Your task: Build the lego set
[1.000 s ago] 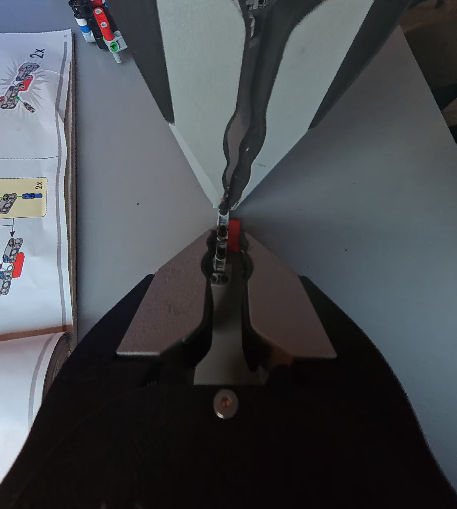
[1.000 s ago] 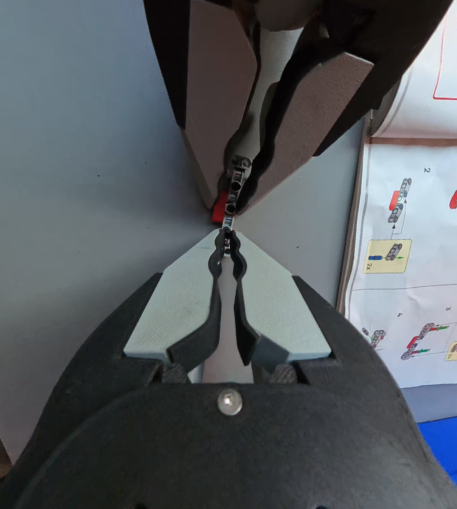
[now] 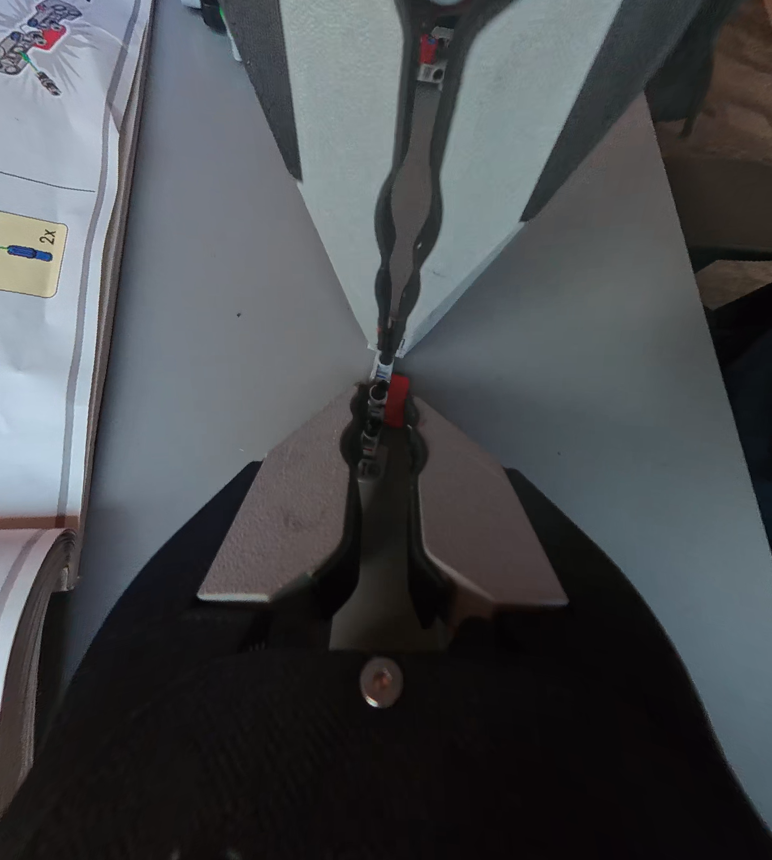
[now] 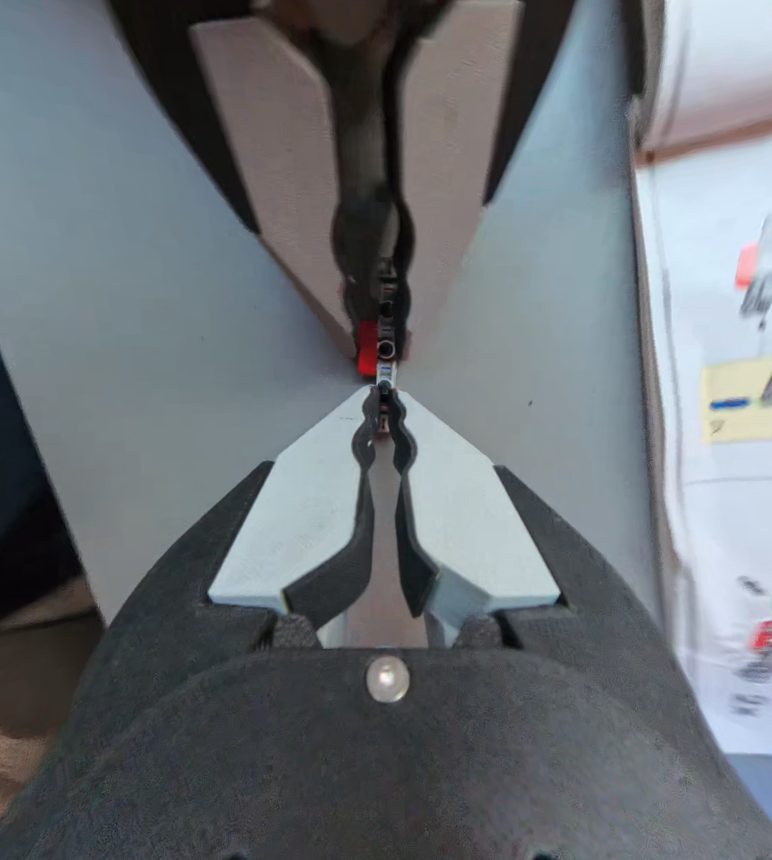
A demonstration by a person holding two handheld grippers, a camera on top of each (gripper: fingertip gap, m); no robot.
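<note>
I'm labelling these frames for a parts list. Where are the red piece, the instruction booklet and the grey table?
red piece (image 3: 397, 401), left wrist view, its flat red face.
instruction booklet (image 3: 25, 372), left wrist view, the open white page.
grey table (image 4: 165, 302), right wrist view, bare surface left of the grippers.

Short printed mark in the instruction booklet's (image 3: 25, 139) yellow panel (image 3: 11, 260)

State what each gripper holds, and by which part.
Left gripper: grey holed beam with red piece, clamped along its length. Right gripper: small grey connector, gripped by its near end.
</note>
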